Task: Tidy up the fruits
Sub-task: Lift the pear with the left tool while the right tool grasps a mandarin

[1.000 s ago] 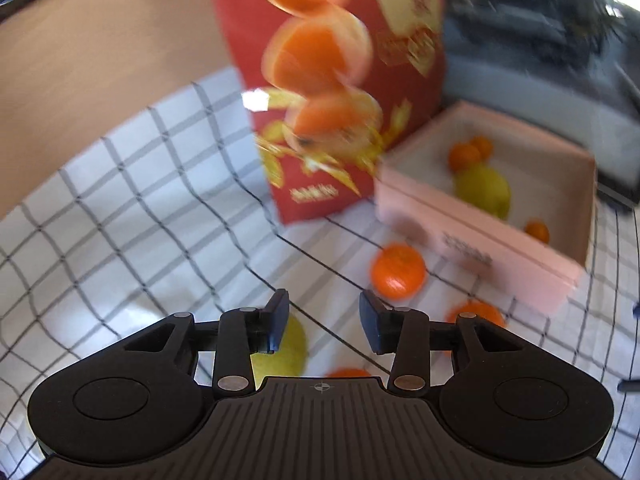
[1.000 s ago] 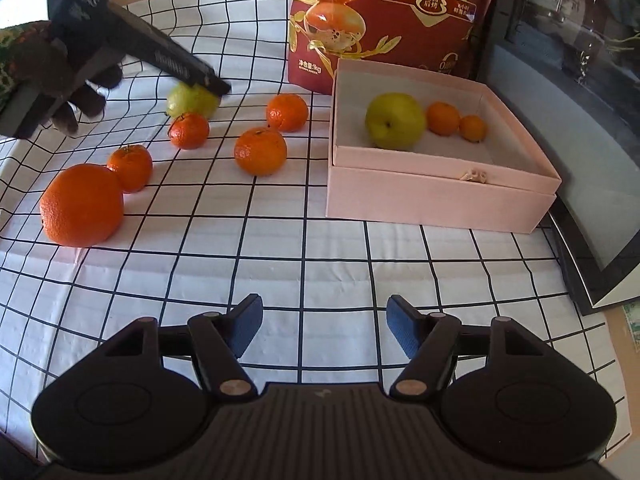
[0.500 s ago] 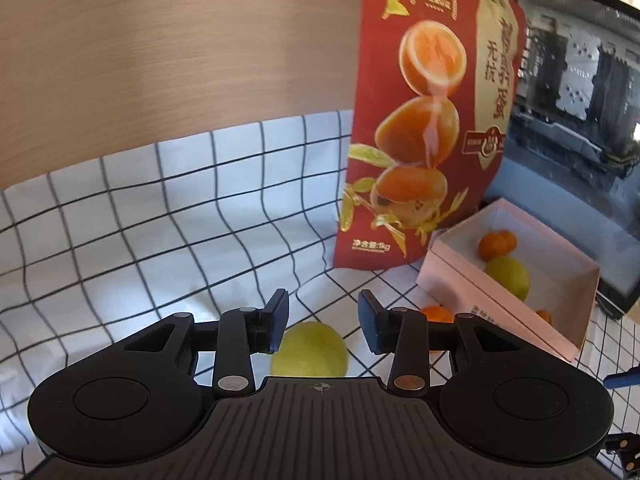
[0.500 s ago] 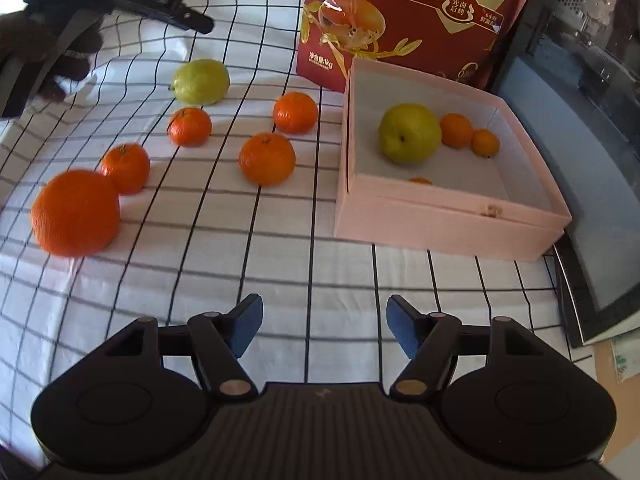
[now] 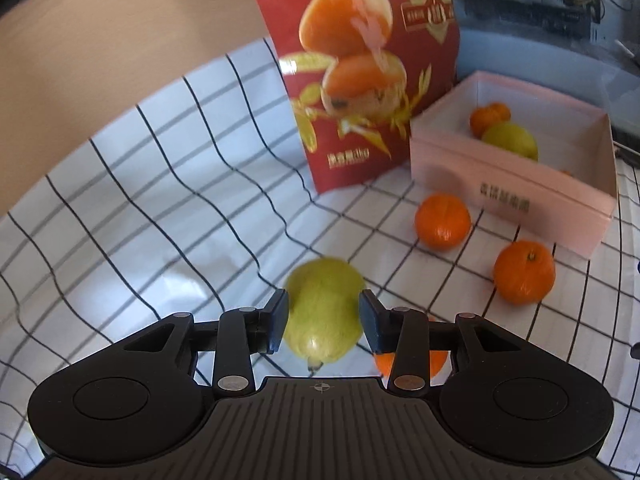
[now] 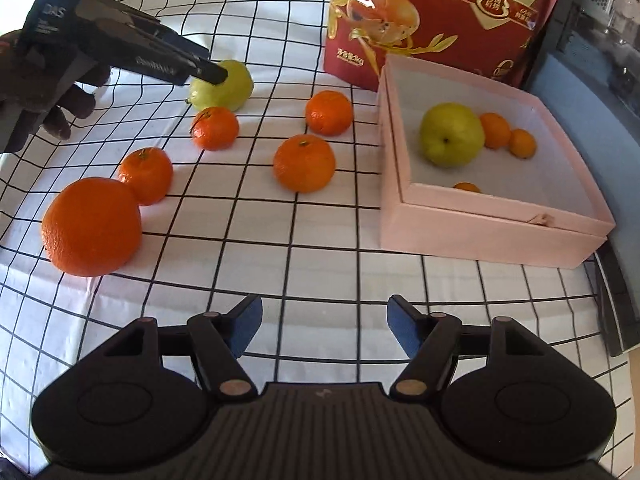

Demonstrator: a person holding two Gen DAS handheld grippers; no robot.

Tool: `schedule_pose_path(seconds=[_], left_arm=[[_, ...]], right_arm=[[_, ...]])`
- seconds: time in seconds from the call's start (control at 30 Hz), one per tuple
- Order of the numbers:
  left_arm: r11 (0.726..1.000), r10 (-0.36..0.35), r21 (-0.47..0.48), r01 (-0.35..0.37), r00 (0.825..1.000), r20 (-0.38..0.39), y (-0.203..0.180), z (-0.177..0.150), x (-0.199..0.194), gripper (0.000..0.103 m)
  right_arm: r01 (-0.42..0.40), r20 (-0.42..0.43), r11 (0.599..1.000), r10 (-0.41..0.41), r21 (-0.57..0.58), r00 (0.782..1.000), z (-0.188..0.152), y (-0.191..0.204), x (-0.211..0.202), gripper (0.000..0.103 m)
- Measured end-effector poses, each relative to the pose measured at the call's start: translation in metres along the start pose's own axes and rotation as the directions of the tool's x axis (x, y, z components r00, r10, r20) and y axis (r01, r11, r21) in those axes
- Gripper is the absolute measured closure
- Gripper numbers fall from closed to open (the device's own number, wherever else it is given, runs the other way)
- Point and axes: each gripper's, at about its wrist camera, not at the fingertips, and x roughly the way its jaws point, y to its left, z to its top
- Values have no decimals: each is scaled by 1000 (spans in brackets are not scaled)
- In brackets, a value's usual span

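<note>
A green pear [image 5: 324, 292] lies on the checked cloth [image 5: 168, 208], right between the fingers of my left gripper [image 5: 322, 320], whose jaws are opening; the pads stand at its sides. From the right wrist view the same pear [image 6: 234, 86] sits at the back left with the left gripper [image 6: 212, 74] over it. Several mandarins [image 6: 304, 162] and one big orange [image 6: 92, 226] lie loose on the cloth. The pink box [image 6: 480, 236] holds another green pear [image 6: 450, 136] and small oranges. My right gripper [image 6: 325, 326] hovers open over bare cloth, holding nothing.
A tall red fruit bag [image 6: 432, 12] stands behind the box. A person's hand [image 6: 36, 92] holds the left gripper at the far left. A dark appliance [image 6: 592, 60] borders the box on the right. The wooden tabletop [image 5: 120, 40] shows beyond the cloth.
My left gripper has dipped down so the green pear now sits between its fingers instead of below them. The right wrist view has drifted slightly; its jaws keep the same width.
</note>
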Motion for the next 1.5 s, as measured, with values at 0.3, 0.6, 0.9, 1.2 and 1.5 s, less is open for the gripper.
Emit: schedule_pose_path(seconds=[0.3,0.6,0.9,1.2,1.5], left_arm=[[974,-24,-228,18,999,-21,38,6,25,41],[934,-62,-354,45,997,-35,62,2,53,39],[934,-70,-354,49,996,-47,56,-1,66,39],[856,-37,-516,29,999,-5,52,-43,23,40],[662,68,-749,-23,997,30,44,-129,-86,40]], right_arm=[[-1,-21,1000,1,-4,1000,-3,7,3,33],[10,-32,1000,-10,4,999,-9,3,1,33],[43,-9,999,-43,-3,999,-7,-1,-4,34],[59,7,998,-60,13,998,-10,-9,-11,33],[9,61,999,-6,-42,998,1,4,-11,34]])
